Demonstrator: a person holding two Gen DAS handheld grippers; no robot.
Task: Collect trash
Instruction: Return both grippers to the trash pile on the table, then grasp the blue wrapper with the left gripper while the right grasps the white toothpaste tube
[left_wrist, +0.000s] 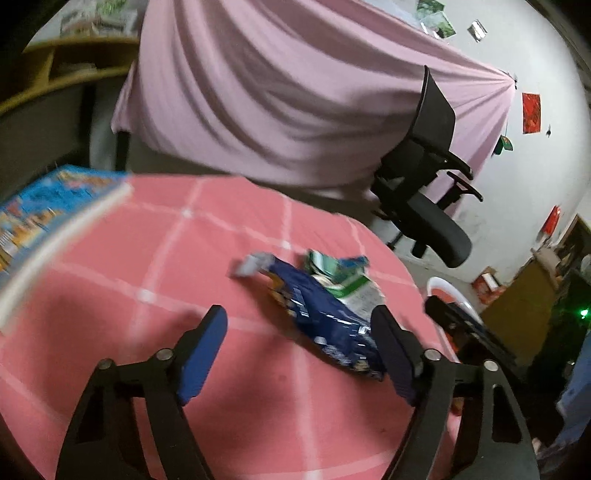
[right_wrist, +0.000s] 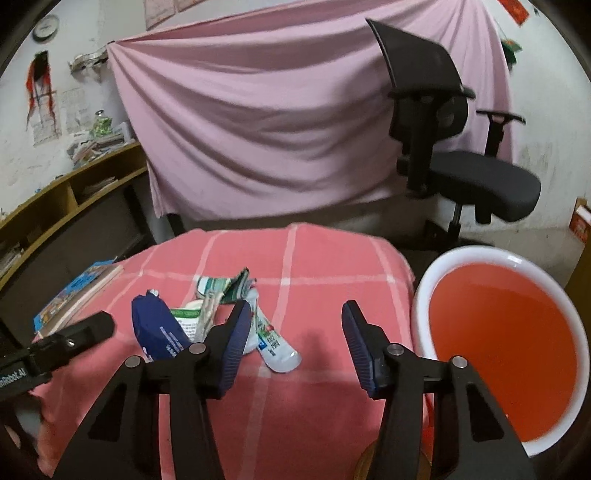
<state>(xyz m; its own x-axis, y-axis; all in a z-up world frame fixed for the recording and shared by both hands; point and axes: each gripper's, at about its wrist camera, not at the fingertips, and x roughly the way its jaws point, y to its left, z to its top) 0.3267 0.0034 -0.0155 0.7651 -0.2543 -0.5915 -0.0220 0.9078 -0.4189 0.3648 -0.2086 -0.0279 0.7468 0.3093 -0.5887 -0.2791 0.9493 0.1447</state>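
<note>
A pile of wrappers lies on the pink checked tablecloth (left_wrist: 147, 332): a dark blue packet (left_wrist: 325, 321), green-and-white wrappers (left_wrist: 340, 273) and a small grey scrap (left_wrist: 251, 264). My left gripper (left_wrist: 299, 349) is open just above the cloth, its right finger (left_wrist: 391, 354) beside the blue packet's near end. In the right wrist view the blue packet (right_wrist: 159, 328), green-and-white wrappers (right_wrist: 225, 284) and a white sachet (right_wrist: 273, 341) lie ahead. My right gripper (right_wrist: 293, 343) is open and empty above the cloth, right of the pile. The left gripper's finger (right_wrist: 81, 338) shows at far left.
A white basin with an orange inside (right_wrist: 498, 343) stands right of the table, below its edge. A blue book (left_wrist: 48, 229) lies on the table's left side and also shows in the right wrist view (right_wrist: 74, 291). A black office chair (right_wrist: 443, 140) and pink drape (right_wrist: 258, 110) stand behind.
</note>
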